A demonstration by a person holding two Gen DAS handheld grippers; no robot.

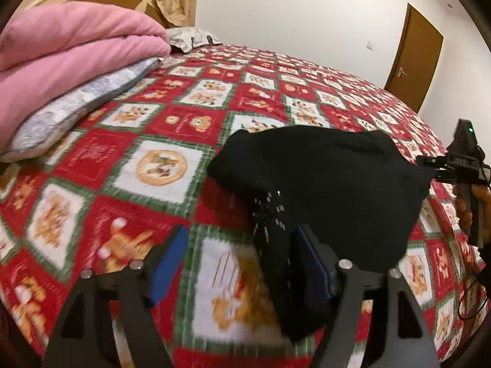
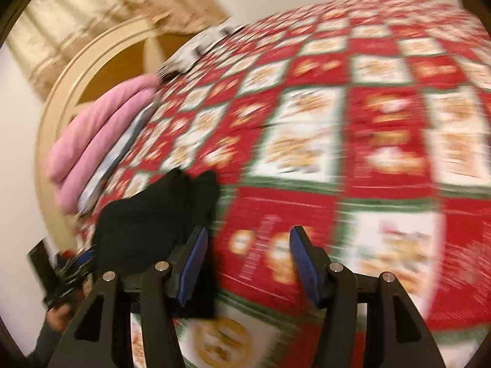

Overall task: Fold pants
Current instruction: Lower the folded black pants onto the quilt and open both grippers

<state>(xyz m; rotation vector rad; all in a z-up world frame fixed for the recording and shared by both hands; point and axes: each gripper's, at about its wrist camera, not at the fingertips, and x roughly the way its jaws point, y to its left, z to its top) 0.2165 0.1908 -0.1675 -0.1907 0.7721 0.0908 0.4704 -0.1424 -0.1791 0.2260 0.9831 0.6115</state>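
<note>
The black pants (image 1: pixel 322 190) lie in a folded bundle on the red, white and green patchwork bedspread (image 1: pixel 172 116). My left gripper (image 1: pixel 239 266) is open just in front of the bundle; a black strip of the pants runs along the inside of its right finger, and the left finger (image 1: pixel 168 263) stands apart over the bedspread. A hand holds the right gripper (image 1: pixel 442 168) at the bundle's right edge. In the blurred right wrist view, my right gripper (image 2: pixel 248 268) is open over the bedspread (image 2: pixel 368 153), with the pants (image 2: pixel 153 214) beside and under its left finger (image 2: pixel 193 270).
A folded pink blanket (image 1: pixel 70 55) on a grey quilt (image 1: pixel 76 107) lies at the head of the bed, with a patterned pillow (image 1: pixel 190 38) behind it. A cream headboard (image 2: pixel 76 92) and curtain stand beyond. A brown door (image 1: pixel 414 58) is in the far wall.
</note>
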